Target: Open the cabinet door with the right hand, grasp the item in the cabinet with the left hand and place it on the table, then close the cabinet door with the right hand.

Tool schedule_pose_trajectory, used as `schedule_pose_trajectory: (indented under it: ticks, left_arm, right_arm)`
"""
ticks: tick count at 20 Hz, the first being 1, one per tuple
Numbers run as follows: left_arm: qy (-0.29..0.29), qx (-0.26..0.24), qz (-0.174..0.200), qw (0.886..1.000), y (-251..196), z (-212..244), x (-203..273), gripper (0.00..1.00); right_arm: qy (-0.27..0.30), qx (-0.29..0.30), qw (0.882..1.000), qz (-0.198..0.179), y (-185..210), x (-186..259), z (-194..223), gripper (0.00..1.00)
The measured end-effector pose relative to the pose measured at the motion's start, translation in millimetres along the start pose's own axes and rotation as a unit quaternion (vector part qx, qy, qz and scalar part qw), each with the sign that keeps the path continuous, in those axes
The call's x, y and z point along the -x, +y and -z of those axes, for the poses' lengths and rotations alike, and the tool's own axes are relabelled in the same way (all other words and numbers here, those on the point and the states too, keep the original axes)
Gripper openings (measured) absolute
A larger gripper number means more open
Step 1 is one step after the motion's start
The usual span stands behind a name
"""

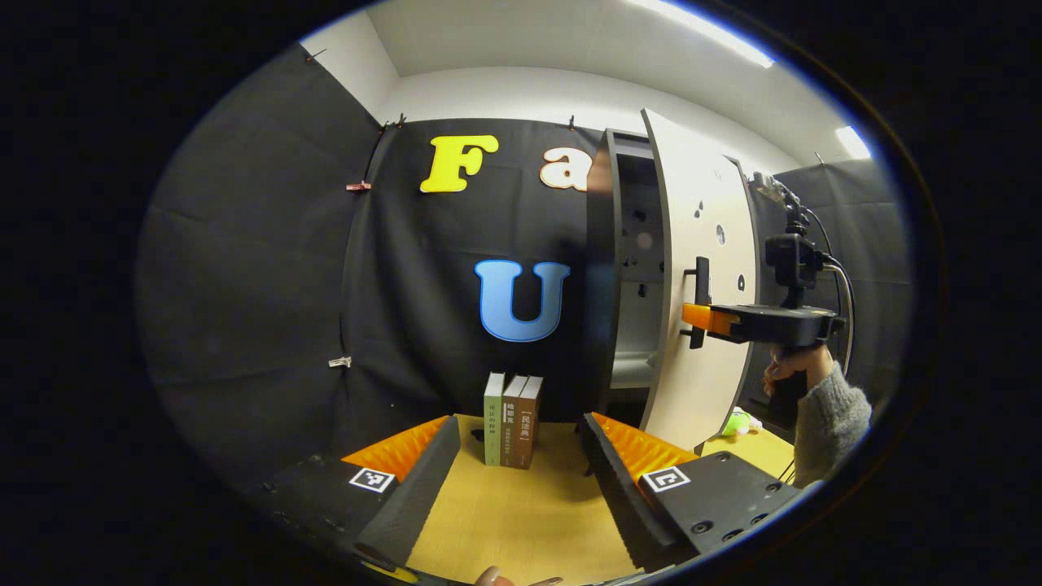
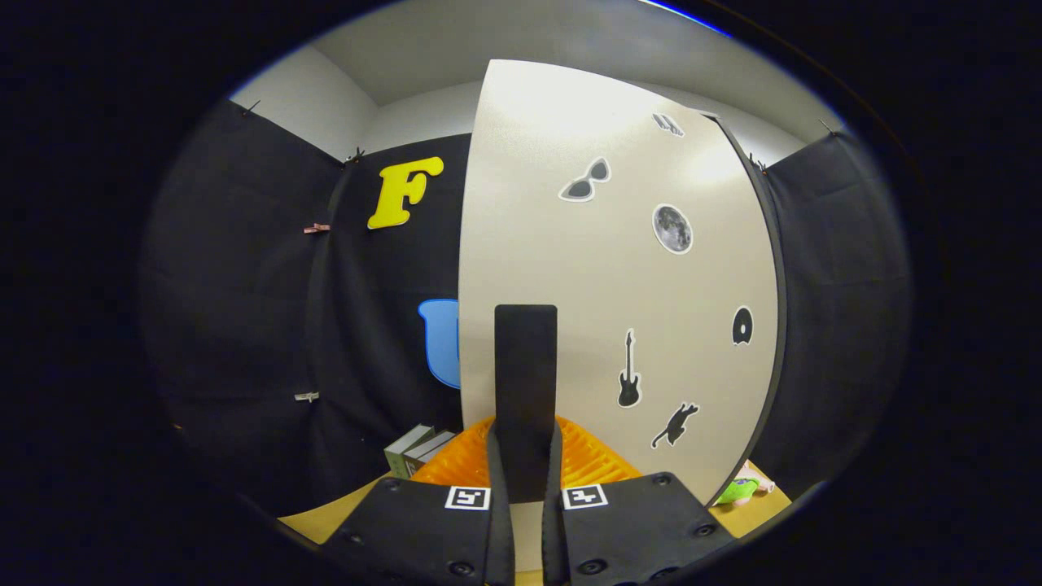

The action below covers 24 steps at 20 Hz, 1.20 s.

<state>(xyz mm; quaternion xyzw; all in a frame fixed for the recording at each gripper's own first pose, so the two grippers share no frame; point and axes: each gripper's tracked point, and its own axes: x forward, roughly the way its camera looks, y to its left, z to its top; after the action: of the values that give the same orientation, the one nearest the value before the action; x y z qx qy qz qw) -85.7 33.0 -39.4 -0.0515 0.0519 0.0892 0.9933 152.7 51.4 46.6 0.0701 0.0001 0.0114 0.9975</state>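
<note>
In my left gripper view, the left gripper (image 1: 517,476) sits low in the frame with its fingers spread wide over the yellow table (image 1: 513,521), nothing between them. Three books (image 1: 513,419) stand upright at centre, just beyond the fingertips, on the table by the black cloth.

Right of centre, the cabinet (image 1: 623,268) stands with its pale door (image 1: 708,285) swung partly out; I can see a shelf inside, but I cannot tell what lies on it. At mid right, the right gripper (image 1: 698,319) is on the door's dark handle (image 1: 702,301), a hand (image 1: 798,366) in a grey sleeve behind it.

In my right gripper view, the fingers are pinched on that handle (image 2: 525,391), bottom centre. A green toy (image 2: 737,490) lies on the table at lower right.
</note>
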Motion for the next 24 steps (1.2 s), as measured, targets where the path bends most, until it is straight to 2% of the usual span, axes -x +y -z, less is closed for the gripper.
schedule_pose_trajectory:
  ticks: [6,12,13,20,24]
  left_arm:
    - [-0.003,-0.006,0.036,0.999,-30.3,-2.6,-8.0,0.95]
    - [0.001,-0.012,0.105,0.994,-71.5,0.3,-24.9,0.95]
    - [0.002,-0.012,0.118,0.993,-78.7,1.8,-27.9,0.92]
    - [0.013,-0.024,0.205,0.978,-134.9,10.4,-48.8,0.95]
    - [0.011,-0.025,0.241,0.970,-168.1,8.6,-58.9,0.95]
  right_arm:
    - [0.011,-0.008,1.000,-0.019,-10.3,25.1,-2.1,0.17]
    - [0.019,-0.023,0.999,-0.017,-25.3,46.3,-5.1,0.17]
    - [0.018,-0.025,0.999,-0.014,-28.2,49.2,-6.3,0.17]
    - [0.009,-0.037,0.999,0.032,-53.1,70.7,-9.2,0.17]
    - [0.009,-0.049,0.997,0.059,-70.5,80.5,-11.3,0.16]
